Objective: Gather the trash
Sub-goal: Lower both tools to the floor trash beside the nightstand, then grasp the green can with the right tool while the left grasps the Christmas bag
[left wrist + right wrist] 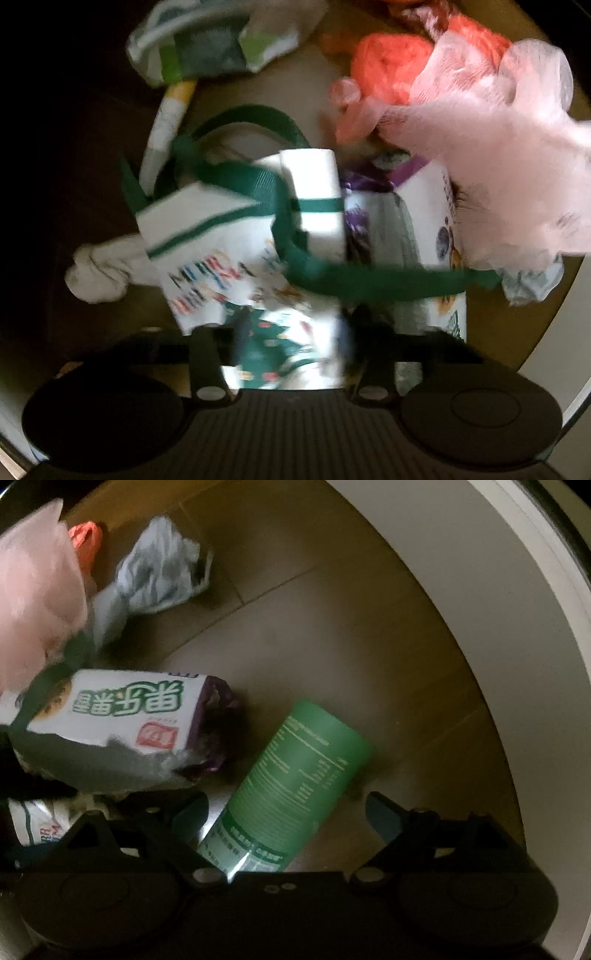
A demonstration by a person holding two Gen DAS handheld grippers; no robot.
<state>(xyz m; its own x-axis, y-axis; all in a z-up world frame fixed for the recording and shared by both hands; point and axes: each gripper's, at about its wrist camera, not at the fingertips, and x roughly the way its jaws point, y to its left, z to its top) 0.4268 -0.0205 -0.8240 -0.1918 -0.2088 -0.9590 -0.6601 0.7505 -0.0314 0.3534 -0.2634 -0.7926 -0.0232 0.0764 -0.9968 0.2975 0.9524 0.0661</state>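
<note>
**Two grippers low over scattered floor trash**

Where the green cylindrical can with pale printed text (291, 790) lies tilted on the brown tiled floor (332, 627), the right gripper (286, 818) stands over it with its dark fingers spread, the can's lower end between them; the left finger (192, 816) sits just beside the can and the right one is clearly apart from it. To the can's left lies a white snack packet with green characters and a purple torn end (140, 716), with a crumpled grey plastic bag (155, 579) beyond it.

In the left wrist view, the left gripper (288, 354) has its fingers either side of a white printed shopping bag with dark green webbing handles (258, 258); the blur hides whether the pads press on the fabric, so I cannot tell if it is pinched. A white knotted bag (99, 273) lies left of it, orange crumpled plastic (388, 66) farther off, and a pale pink translucent bag (498, 166) to the right.
</note>
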